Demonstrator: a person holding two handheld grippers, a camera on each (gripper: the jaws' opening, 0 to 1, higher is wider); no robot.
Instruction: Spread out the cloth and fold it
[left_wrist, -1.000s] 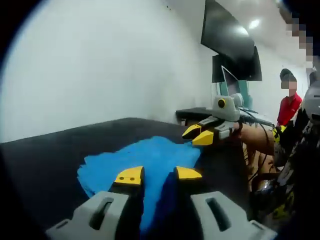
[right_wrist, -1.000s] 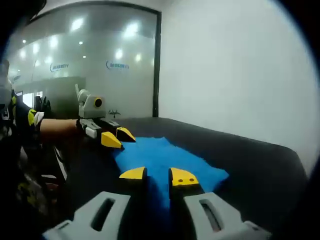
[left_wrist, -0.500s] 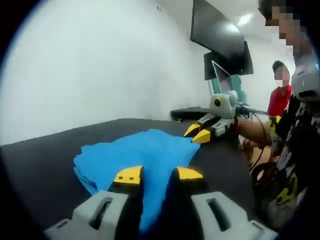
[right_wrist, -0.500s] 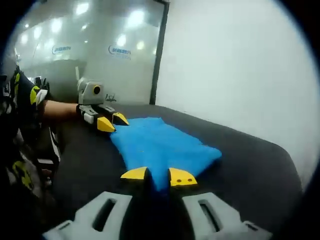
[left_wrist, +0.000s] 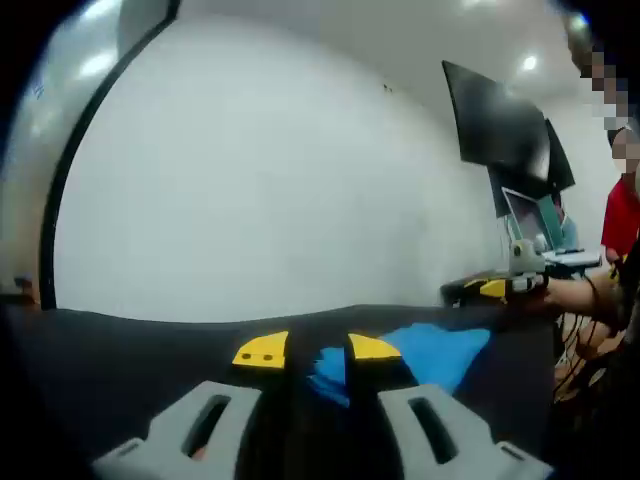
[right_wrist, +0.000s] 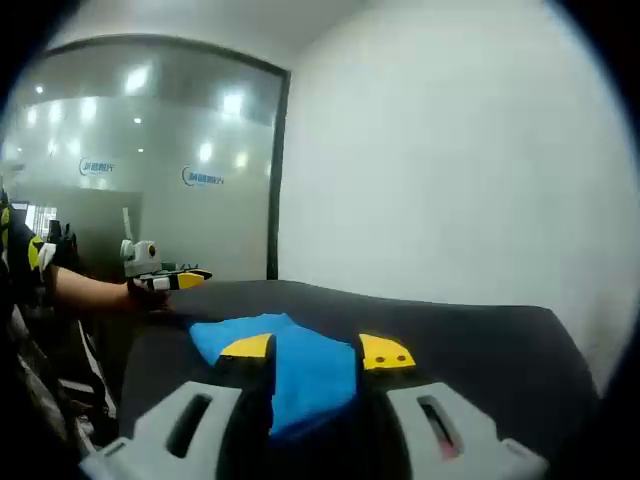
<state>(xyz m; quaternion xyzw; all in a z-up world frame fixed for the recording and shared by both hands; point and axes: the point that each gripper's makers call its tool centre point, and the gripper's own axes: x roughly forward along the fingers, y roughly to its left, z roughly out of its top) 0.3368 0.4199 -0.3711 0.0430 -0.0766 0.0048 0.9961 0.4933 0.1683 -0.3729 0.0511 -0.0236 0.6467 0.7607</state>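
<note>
Fingers of both grippers stand apart over the flat blue cloth on the dark table

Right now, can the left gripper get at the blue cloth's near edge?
Probably yes. The left gripper has open fingers, the blue cloth lies flat on the black table just ahead, and nothing stands between them.

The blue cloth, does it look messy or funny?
A little. The blue cloth lies on the dark table in a lopsided, pointed shape, not a neat flat square, with a rumpled edge near the left gripper in the left gripper view. No tear or spill shows.
</note>
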